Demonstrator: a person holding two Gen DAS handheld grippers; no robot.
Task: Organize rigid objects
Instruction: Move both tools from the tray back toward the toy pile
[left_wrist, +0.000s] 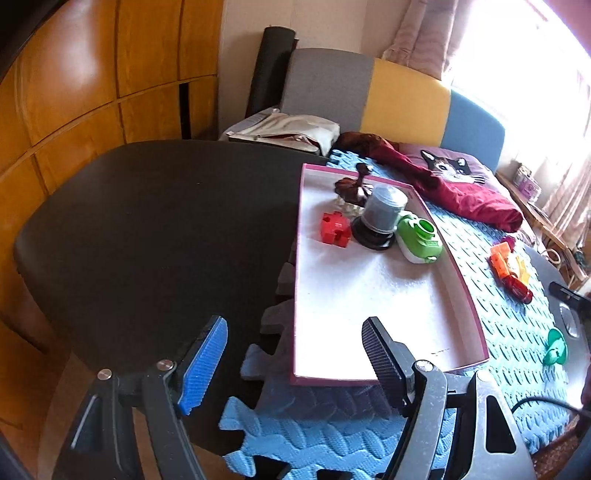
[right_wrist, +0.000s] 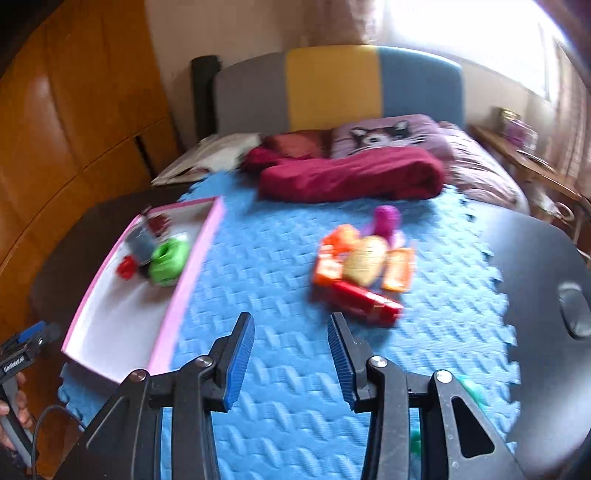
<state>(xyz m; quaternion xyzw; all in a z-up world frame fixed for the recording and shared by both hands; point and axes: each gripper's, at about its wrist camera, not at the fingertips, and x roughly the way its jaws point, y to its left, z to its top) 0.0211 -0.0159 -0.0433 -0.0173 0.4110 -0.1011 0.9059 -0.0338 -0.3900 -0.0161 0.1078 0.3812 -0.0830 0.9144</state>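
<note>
So the shallow white tray with the pink rim sits on the blue foam puzzle mat, which lies across the dark counter. At the tray's far end there's a red blocky plastic piece, a grey cylinder on a black round base and a green-and-white toy camera, all bunched close together, with a dark brown carved figure behind them.

Out on the mat, well apart from the tray, is a loose pile of orange, yellow and red plastic toys with a purple piece at the back, plus a small green plastic piece on its own.

The left tool is spread fairly wide with nothing between its pads, hanging over the tray's near corner. The right tool is partly open, also empty, over bare mat just short of the toy pile.

The left view is sharp and shows the tray's contents properly. The right view is blurry, but only it shows the pile up close, and a hand gripping the other tool's handle at the lower left.
</note>
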